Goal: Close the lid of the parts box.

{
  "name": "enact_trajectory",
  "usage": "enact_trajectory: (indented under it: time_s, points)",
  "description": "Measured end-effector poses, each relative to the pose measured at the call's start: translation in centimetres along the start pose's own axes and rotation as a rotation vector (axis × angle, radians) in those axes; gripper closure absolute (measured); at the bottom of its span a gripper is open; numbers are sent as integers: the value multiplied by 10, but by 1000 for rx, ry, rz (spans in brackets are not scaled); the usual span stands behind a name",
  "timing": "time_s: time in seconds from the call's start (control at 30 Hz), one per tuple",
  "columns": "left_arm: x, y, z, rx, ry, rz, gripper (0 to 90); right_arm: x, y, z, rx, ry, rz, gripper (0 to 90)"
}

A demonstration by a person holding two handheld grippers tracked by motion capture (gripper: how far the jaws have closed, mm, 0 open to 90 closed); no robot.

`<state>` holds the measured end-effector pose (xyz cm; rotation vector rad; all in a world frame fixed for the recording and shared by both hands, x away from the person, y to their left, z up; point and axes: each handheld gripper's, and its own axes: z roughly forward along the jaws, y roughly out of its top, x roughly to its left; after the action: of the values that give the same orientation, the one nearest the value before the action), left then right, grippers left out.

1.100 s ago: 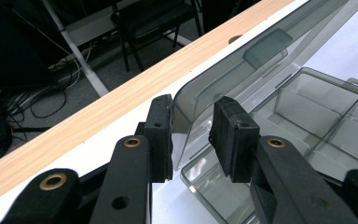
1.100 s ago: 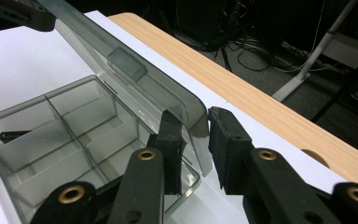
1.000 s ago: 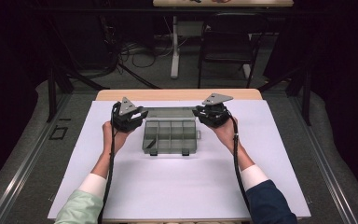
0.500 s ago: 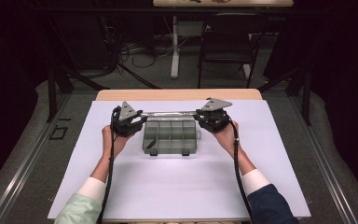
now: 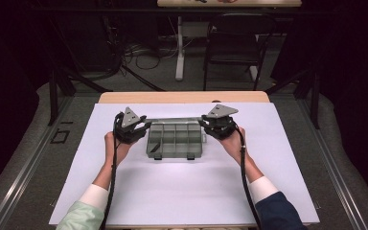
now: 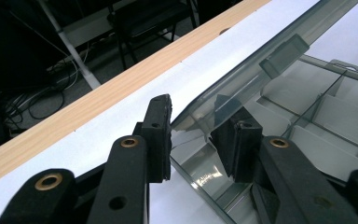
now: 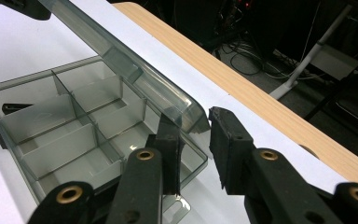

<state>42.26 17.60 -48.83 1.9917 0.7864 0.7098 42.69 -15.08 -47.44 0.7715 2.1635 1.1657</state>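
high view: organizer box [image 5: 175,140], long axis crosswise, latches toward the person, raised lid [image 5: 172,120] gripped at both ends by jaws

tongs [image 6: 191,140] straddle the raised lid [image 6: 261,60] corner of the box [image 6: 335,116]

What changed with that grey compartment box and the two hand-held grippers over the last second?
Hardly anything visibly changed. The left gripper and right gripper sit at the two ends of the raised lid, one corner between each pair of jaws, as before. The compartment box lies in the same spot on the white table, lid open.
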Motion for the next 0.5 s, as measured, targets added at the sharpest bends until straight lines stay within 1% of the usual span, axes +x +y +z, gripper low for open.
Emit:
enact_trajectory:
  time_s: [0.07,0.2,0.27,0.3,0.4,0.47,0.5]
  points:
    - [0,0,0,-5,-2,-6,660,0,-1,0,0,1,-1,733]
    - [-1,-1,-1,-4,-3,-4,653,1,-3,-1,-3,2,0,730]
    - [-2,-1,-1,-3,-5,0,635,2,-3,-1,-4,-1,-1,729]
    - [-3,-1,-2,-4,-5,2,618,3,-3,-1,-4,-1,-4,730]
    - [-6,0,-4,3,2,24,598,4,-4,-2,-2,-2,-8,729]
    - [-7,-2,-5,4,5,33,598,4,-5,-2,-2,-3,-11,729]
    - [-8,-3,-5,3,4,29,603,5,-5,-2,-2,-3,-14,729]
